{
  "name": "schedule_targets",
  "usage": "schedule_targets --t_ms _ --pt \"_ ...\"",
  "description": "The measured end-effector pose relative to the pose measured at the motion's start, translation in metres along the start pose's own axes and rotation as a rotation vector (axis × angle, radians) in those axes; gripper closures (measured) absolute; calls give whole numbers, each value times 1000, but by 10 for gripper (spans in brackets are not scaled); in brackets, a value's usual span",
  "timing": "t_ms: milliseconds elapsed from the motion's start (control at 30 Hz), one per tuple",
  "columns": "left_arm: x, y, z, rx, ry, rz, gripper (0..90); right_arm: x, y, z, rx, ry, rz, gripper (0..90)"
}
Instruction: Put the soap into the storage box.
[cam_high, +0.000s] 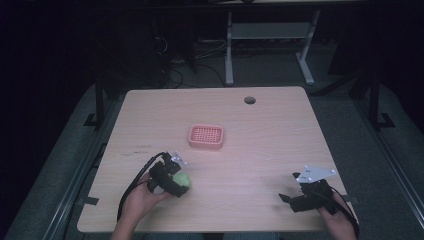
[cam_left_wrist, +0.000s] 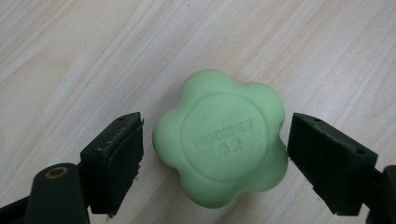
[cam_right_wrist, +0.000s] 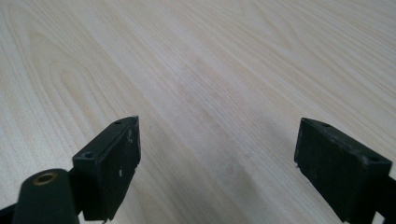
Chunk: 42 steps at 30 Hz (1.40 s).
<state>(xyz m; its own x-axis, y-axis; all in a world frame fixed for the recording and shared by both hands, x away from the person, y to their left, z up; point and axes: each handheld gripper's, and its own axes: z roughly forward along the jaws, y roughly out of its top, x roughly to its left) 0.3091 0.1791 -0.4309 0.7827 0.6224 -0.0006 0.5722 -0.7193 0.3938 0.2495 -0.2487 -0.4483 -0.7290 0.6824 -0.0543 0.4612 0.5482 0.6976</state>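
1. While the left gripper (cam_high: 176, 181) sits low over the near-left part of the table (cam_high: 260, 150) in the high view, a green flower-shaped soap (cam_high: 182, 179) lies right at its jaws.
2. Left gripper view: left gripper (cam_left_wrist: 215, 144) jaws apart, one on each side of the green flower-shaped soap (cam_left_wrist: 220, 137). Narrow gap on the left side; right pad just beside the soap, cannot tell if touching. Not clamped.
3. Soap lies flat on the wood, embossed round face up, lettering on it too blurred to read for sure.
4. Person's left hand (cam_high: 142, 195) wraps the left gripper body from the near edge; black cable (cam_high: 131, 187) loops off its left side.
5. Right gripper (cam_high: 292, 197) rests near the near-right corner of the table, held by the right hand (cam_high: 336, 217), grey three-cornered plate (cam_high: 314, 173) on top.
6. Right gripper view: right gripper (cam_right_wrist: 217, 154) jaws wide apart, bare wood grain between them, nothing held.
7. Pink perforated soap dish (cam_high: 206, 136) stands around mid-table, well apart from both grippers, beyond the soap and a bit to its right in the high view. Nothing seen in it.
8. Round cable hole (cam_high: 249, 100) near the far edge of the table.
9. Two grippers well apart from each other, left one at the soap, right one over bare tabletop.
10. Room around the table dark; white desk legs (cam_high: 229, 50) on the floor behind.
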Motion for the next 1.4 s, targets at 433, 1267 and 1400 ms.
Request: schedule_targets --t_ms 433,1267,1400 --pt "3 4 10 46 -6 -22 189 0 0 0 0 2 -2 140" --pt "1 6 16 70 -25 -15 260 1 0 0 1 2 -1 140" --pt "0 7 16 74 -16 -18 263 1 0 0 -1 3 1 140"
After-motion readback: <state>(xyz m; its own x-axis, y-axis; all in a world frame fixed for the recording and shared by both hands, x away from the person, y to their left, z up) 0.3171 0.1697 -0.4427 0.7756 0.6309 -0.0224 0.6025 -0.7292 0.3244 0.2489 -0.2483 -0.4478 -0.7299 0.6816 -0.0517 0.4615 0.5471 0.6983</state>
